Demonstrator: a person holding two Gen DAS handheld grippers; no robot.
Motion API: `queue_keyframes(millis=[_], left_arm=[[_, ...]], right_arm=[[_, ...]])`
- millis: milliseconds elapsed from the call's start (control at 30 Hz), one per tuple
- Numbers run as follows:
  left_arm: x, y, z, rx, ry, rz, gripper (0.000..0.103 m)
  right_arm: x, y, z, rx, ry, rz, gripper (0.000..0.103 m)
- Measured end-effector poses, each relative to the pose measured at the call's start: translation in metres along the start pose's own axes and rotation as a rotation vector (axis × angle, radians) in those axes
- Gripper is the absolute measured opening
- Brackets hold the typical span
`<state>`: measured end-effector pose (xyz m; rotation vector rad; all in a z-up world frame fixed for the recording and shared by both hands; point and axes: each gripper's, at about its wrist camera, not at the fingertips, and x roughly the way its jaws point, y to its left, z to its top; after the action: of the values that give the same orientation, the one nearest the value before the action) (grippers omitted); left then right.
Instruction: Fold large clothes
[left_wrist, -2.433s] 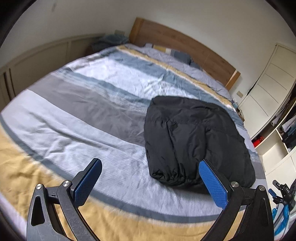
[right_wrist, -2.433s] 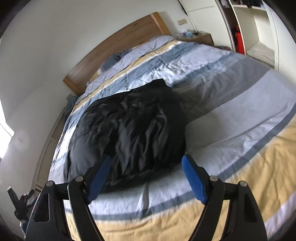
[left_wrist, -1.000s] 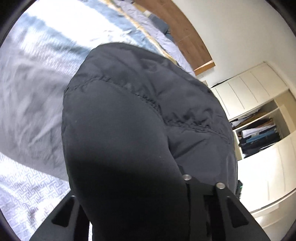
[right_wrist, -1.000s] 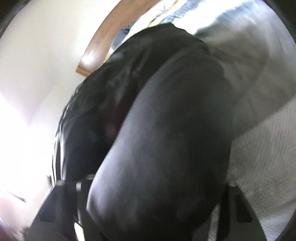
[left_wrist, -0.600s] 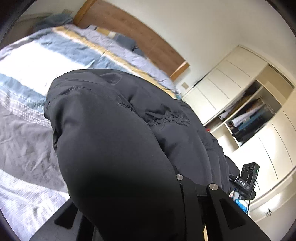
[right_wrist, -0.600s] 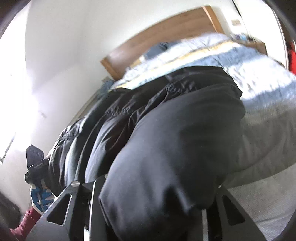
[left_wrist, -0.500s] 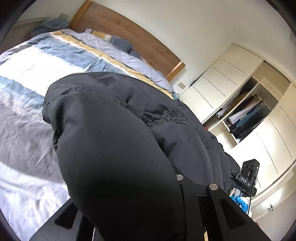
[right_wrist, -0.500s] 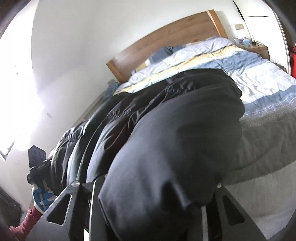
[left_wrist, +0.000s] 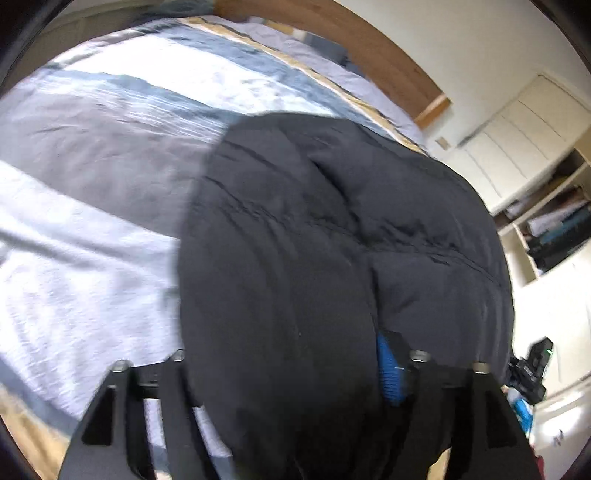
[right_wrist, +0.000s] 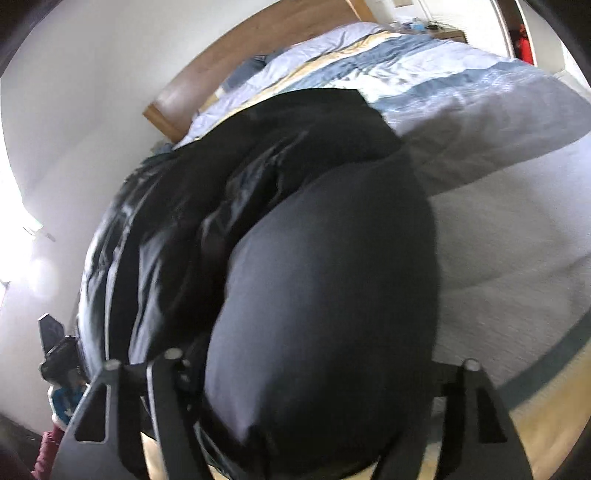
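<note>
Black puffy jacket (left_wrist: 332, 258) on the striped bed (left_wrist: 92, 166)
Both grippers just opened wide, jacket bulging between them; wooden headboard (right_wrist: 258, 48), white wardrobe (left_wrist: 517, 140) alongside.

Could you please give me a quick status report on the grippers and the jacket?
Both grippers' jaws just opened wide. Black padded jacket bulges between the fingers of left gripper and right gripper, over striped bedspread. Nothing in the way.

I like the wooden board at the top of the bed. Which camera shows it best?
The right wrist view: the wooden headboard sweeps across the top there, with its corner showing. The left wrist view catches only a blurry strip of it behind the black jacket.
</note>
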<state>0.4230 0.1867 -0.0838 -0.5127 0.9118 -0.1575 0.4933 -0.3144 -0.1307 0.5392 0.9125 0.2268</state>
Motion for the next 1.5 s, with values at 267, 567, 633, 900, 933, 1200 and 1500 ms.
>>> queue_keyframes(millis=[267, 567, 633, 900, 933, 1200, 1500], left_arm=[[-0.073, 0.023, -0.008, -0.043, -0.094, 0.094, 0.081], [-0.105, -0.029, -0.04, 0.065, -0.182, 0.158, 0.083], [-0.11, -0.045, -0.052, 0.094, -0.189, 0.162, 0.084], [-0.145, -0.091, -0.117, 0.178, -0.229, 0.211, 0.102], [-0.151, -0.095, -0.127, 0.19, -0.243, 0.221, 0.102], [-0.182, -0.125, -0.191, 0.33, -0.319, 0.367, 0.102], [-0.214, -0.15, -0.251, 0.407, -0.398, 0.379, 0.103]], right_arm=[[-0.064, -0.006, -0.009, 0.023, -0.077, -0.097, 0.077], [-0.107, 0.068, -0.022, -0.181, -0.139, -0.165, 0.077], [-0.118, 0.094, -0.037, -0.242, -0.149, -0.194, 0.077], [-0.158, 0.162, -0.113, -0.404, -0.21, -0.316, 0.077], [-0.166, 0.169, -0.125, -0.42, -0.224, -0.328, 0.077], [-0.208, 0.192, -0.195, -0.456, -0.274, -0.393, 0.078], [-0.245, 0.205, -0.24, -0.496, -0.329, -0.403, 0.078]])
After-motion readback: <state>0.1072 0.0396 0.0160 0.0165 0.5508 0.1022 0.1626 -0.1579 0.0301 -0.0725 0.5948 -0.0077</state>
